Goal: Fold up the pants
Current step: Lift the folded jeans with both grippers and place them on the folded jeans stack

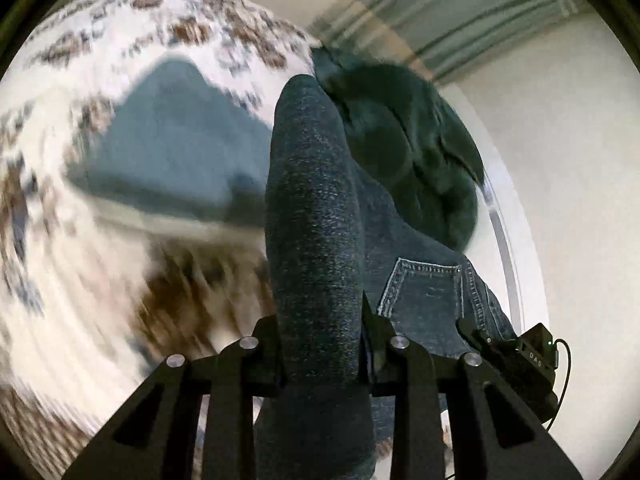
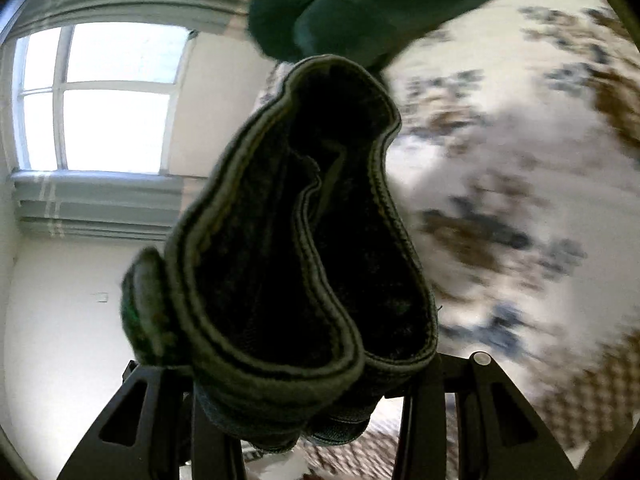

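Gripping a thick roll of dark denim, the left gripper [image 1: 320, 356] has its jaws pressed onto the pants [image 1: 316, 216], whose fold runs from six o'clock straight up toward twelve in the left wrist view. A stitched back pocket [image 1: 424, 292] shows at about four o'clock, and beyond it the other gripper's body [image 1: 532, 354] sits close, at the far end of the same stretch of cloth. The rest of the garment bunches darkly toward one o'clock, lifted clear of the patterned rug [image 1: 120, 60], where a blue-grey shape at ten o'clock looks like shadow, though blur makes that uncertain.

In the right wrist view, the right gripper [image 2: 316, 404] pinches a doubled hem or waistband edge, its pale stitched rim looping from six o'clock up to twelve. More dark fabric hangs at twelve to one o'clock; a window [image 2: 100, 100] lies at ten.

Judging from this, both hands hold the pants aloft between them, each equally near its own end, so the long axis spans gripper to gripper; the coming move likely depends on keeping that span taut while lowering it flat.
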Demonstrator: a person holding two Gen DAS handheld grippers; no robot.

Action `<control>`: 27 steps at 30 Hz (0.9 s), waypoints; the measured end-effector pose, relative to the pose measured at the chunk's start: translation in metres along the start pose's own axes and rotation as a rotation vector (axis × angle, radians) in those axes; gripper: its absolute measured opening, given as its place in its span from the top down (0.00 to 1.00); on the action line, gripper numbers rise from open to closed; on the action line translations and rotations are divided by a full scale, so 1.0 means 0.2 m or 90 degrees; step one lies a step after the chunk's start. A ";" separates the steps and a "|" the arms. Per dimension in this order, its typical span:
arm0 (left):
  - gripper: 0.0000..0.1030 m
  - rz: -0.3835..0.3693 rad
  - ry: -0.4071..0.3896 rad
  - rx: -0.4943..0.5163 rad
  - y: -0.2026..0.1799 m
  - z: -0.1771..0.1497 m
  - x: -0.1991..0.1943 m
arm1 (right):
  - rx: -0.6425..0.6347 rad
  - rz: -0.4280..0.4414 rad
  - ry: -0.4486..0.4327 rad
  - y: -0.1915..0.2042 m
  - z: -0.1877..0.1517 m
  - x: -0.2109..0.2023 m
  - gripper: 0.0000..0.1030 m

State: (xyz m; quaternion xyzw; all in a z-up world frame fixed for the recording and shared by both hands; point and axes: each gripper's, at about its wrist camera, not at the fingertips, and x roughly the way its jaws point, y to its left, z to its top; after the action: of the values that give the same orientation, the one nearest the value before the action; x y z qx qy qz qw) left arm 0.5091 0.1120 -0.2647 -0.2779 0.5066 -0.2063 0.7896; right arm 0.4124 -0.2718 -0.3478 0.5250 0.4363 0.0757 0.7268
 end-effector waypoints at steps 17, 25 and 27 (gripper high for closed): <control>0.65 0.100 0.038 -0.045 1.03 0.88 0.45 | -0.024 -0.081 0.110 0.27 0.37 1.65 0.43; 0.36 0.180 0.044 -0.055 1.02 0.83 0.36 | -0.120 -0.238 0.078 0.37 0.42 1.47 0.27; 0.32 0.216 0.034 -0.040 0.96 0.81 0.32 | -0.170 -0.297 0.066 0.41 0.46 1.45 0.13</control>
State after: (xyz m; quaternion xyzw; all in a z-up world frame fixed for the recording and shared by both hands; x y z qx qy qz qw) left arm 0.6922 0.2568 -0.3789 -0.2077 0.5735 -0.0615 0.7901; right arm 0.6825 -0.1361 -0.4340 0.3051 0.5681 -0.0100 0.7642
